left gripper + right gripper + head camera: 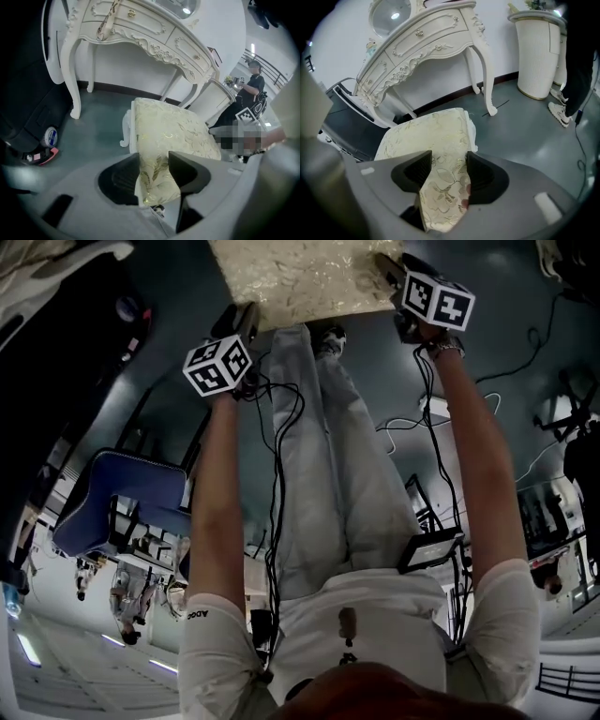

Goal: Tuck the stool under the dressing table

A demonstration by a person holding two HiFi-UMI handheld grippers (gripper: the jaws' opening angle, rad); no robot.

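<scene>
- A person's left gripper (153, 159) pinches the left-hand edge of the stool (173, 126), with the gold-patterned cushion filling the gap between its dark jaws.
- The right gripper (449, 161) clamps the opposite edge of the same cushion, its pads pressed against the fabric on both sides.
- In the head view the stool sits between the two grippers, at their tips, and both bare arms are stretched out toward it.
- The dressing table (422, 42) stands ahead of both grippers, beyond the stool.
- The stool rests on the grey floor (525, 136) short of the table, not yet under it.
- A white ribbed bin (536, 51) stands ahead and to the right of the right gripper, past the table's leg.
- A second person (253, 86) stands far off to the right of the left gripper.
</scene>
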